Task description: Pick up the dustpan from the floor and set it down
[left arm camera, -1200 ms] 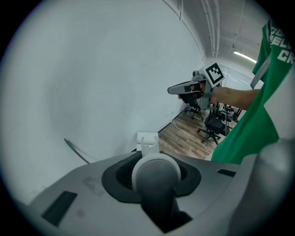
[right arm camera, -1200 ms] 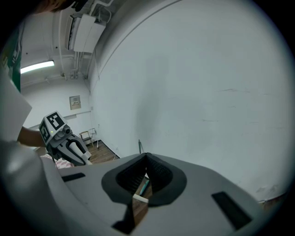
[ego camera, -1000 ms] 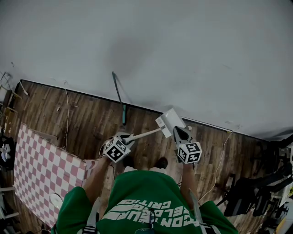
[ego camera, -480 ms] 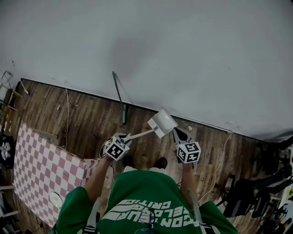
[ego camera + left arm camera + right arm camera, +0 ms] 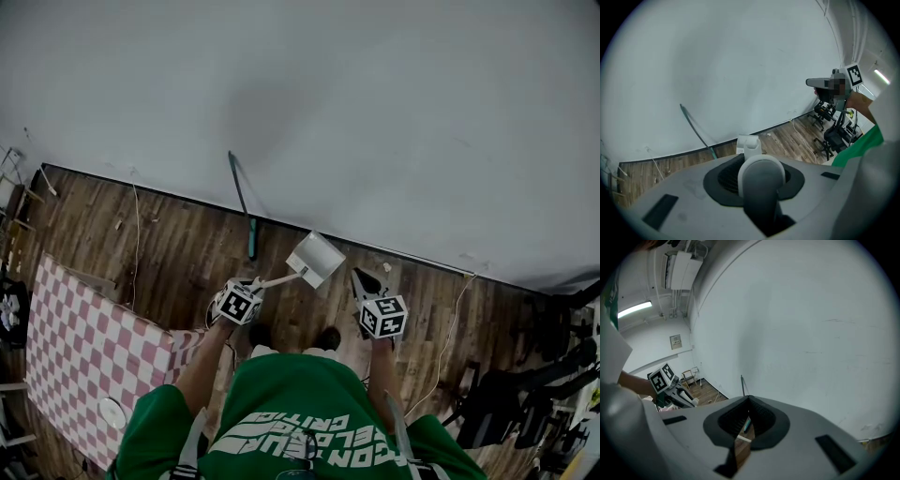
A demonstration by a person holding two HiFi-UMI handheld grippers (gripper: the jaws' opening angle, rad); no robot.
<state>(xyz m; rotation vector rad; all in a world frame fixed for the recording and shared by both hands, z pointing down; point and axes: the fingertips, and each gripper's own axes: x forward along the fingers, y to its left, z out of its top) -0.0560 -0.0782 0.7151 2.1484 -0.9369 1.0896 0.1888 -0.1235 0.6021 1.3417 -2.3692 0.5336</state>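
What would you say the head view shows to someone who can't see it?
A person in a green shirt holds a white dustpan by its handle in the left gripper, over a wooden floor by a white wall. The right gripper beside it is empty.

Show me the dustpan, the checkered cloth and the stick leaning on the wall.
dustpan (image 5: 315, 259), head view, its white pan.
checkered cloth (image 5: 84, 342), head view, its middle.
stick (image 5: 251, 234), head view, its teal lower end.
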